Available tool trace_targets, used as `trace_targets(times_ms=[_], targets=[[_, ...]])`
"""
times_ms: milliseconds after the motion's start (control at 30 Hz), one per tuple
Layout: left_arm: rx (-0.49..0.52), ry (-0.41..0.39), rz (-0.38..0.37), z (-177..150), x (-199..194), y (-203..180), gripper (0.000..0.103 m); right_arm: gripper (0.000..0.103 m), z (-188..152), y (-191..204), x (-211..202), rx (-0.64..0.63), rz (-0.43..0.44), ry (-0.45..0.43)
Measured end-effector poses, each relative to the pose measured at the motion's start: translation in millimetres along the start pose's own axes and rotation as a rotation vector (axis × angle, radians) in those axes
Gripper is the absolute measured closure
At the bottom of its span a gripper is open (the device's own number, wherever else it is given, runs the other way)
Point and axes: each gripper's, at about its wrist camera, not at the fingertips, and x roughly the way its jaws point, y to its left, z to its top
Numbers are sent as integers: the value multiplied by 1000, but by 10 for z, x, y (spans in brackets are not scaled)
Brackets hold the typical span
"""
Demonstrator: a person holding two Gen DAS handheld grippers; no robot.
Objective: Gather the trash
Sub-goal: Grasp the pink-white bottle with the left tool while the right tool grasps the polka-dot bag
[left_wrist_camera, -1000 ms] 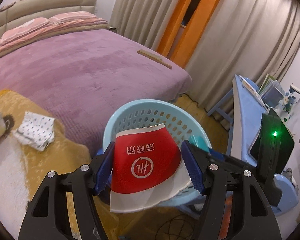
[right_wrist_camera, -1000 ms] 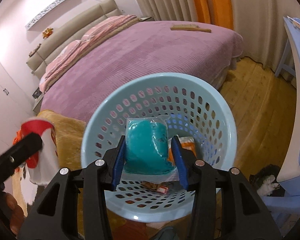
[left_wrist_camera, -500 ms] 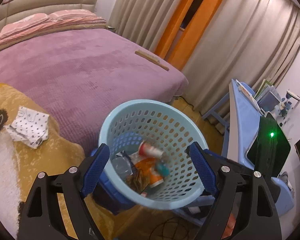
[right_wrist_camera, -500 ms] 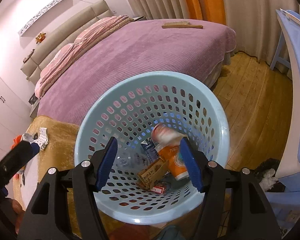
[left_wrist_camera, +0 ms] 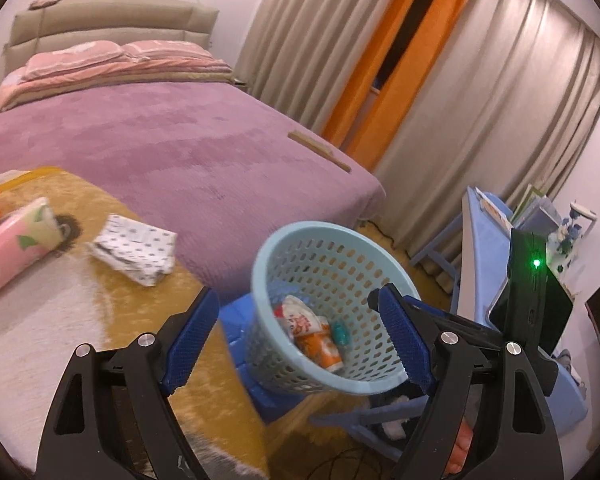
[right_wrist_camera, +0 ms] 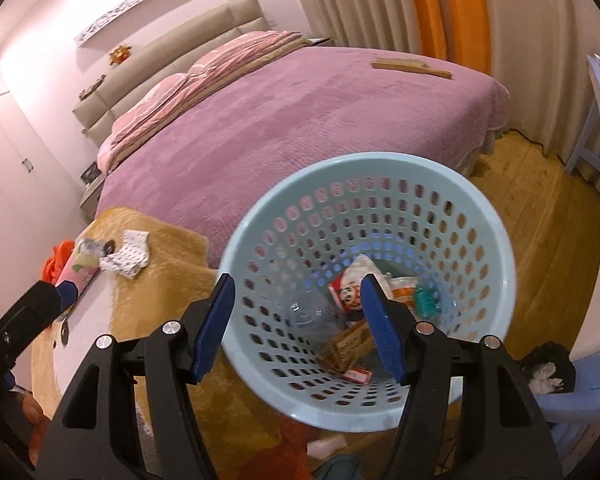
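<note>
Well along, by the look of it. Inside the basket (right_wrist_camera: 260,232): a red cup (right_wrist_camera: 346,290), an orange cup (left_wrist_camera: 320,350), a teal packet (right_wrist_camera: 426,300), a clear wrapper (right_wrist_camera: 304,316), a brown carton (right_wrist_camera: 350,344) and a small red-and-white scrap (right_wrist_camera: 358,375). Basket standing on a blue stool (left_wrist_camera: 240,320), just beside the bed (left_wrist_camera: 160,148).

Left gripper (left_wrist_camera: 300,342) spread wide, holding nothing, poised above and short of the basket. Right gripper (right_wrist_camera: 298,326) likewise wide apart and empty, hanging over the near rim.

Probably still to collect, on the yellow rug (left_wrist_camera: 60,188): a dotted white wad (left_wrist_camera: 134,250) and, near it, a pink flowered roll (left_wrist_camera: 14,244). Whether either counts as trash: a judgement only. Something orange (right_wrist_camera: 56,260) at the rug's far edge, too unclear to name.

Only in the left view: the stool under the basket, a blue desk (left_wrist_camera: 484,264) with books and a small vase, a black device (left_wrist_camera: 534,292) with a green light, and the wad and roll large enough to read their patterns.

Only in the right view: the basket floor from straight above, hence the carton, the scrap and the clear wrapper; a dark bundle with white crumpled stuff (right_wrist_camera: 548,368) on the floor at right; white wardrobe doors (right_wrist_camera: 8,184) at far left; and the left gripper's tip by the pink roll.
</note>
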Motion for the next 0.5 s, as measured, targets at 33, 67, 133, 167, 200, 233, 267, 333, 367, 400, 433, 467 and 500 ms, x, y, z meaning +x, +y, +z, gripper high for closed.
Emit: trace_targets(times_ms=[33,67,133,167,200,233,267,333,367,400,433,467,500], targets=[[-6,-7,6,-1,-45,49,23,41,-6,50,3,-10,5,1],[-13,-14,13,0,-88,94,24,41,-13,105,7,-21,10,3],[-29,-24,25,5,-161,185,24,41,-23,196,20,-39,16,7],[-37,-28,31,4,-198,238,24,41,-32,259,30,-51,21,9],[-43,-33,38,-1,-237,292,24,41,-38,305,38,-58,24,11],[-52,-41,50,-7,-288,366,24,41,-50,363,50,-69,28,12],[-57,-45,58,-15,-318,412,24,41,-59,433,64,-83,33,14],[-68,-54,80,-26,-397,541,24,41,-70,550,94,-105,40,17],[-73,-60,99,-34,-449,627,24,41,-79,603,109,-114,44,19],[-78,-64,117,-40,-496,712,24,41,-79,686,133,-129,49,21],[-80,-67,137,-45,-537,797,24,41,-84,749,151,-140,52,22],[-79,-68,157,-44,-572,871,23,41,-87,814,168,-153,56,22],[-79,-68,181,-40,-597,941,23,41,-87,898,200,-169,59,22]])
